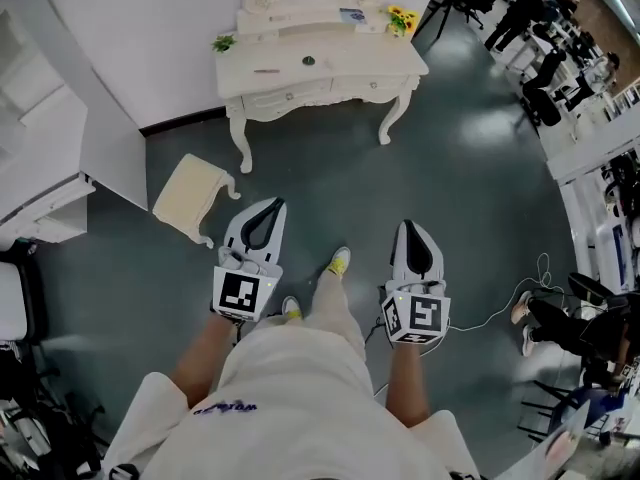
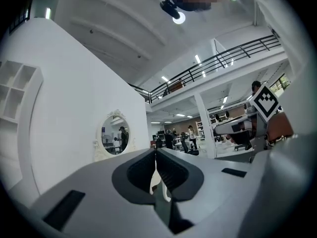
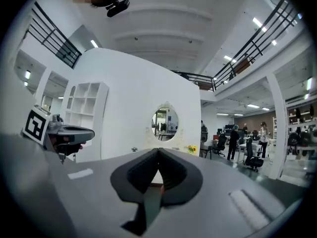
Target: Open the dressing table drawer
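Left tool (image 1: pixel 272 206), right tool (image 1: pixel 409 228) closed, cream stool (image 1: pixel 190 196) beside dressing table (image 1: pixel 320 68)

Nothing legible anywhere. On the white shirt (image 1: pixel 300 368), nearest of all, purple print (image 1: pixel 226 406), upside down and too blurred to read. On the cubes of the left gripper (image 1: pixel 274 205) and right gripper (image 1: pixel 408 226), only black-and-white square patterns, no letters or digits.

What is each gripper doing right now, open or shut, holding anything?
Left gripper: closed, jaws together, holding nothing.
Right gripper: closed, jaws together, holding nothing.
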The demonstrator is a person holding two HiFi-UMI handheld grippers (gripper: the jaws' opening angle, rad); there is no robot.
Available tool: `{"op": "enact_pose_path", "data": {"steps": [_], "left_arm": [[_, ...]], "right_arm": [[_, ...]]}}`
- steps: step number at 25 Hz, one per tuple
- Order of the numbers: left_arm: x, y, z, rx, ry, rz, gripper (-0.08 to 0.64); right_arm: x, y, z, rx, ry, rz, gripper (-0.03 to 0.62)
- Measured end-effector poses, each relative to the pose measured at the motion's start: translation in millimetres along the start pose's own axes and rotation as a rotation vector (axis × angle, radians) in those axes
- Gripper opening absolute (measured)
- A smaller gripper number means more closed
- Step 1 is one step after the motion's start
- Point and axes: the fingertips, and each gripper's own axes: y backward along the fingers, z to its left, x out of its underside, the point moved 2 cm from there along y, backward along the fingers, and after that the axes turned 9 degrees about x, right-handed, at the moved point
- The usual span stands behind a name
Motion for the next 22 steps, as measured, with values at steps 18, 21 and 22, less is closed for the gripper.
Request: {"op": "enact_pose_path", "data": {"steps": [18,21,22], "left_arm": [[12,28,27,-0.008,0.033,0.049,0.011],[13,29,22,-0.003,0.008,0.051,0.015],[13,27,17,0.005,0.006,0.049,0.021]], "right_arm": [[9,-6,14,0.013,0.043,0.065,0.012],[12,-5,14,0.001,0.043,0.06,0.033],[13,-3,12,0.0,0.047,0.06,0.048]]}}
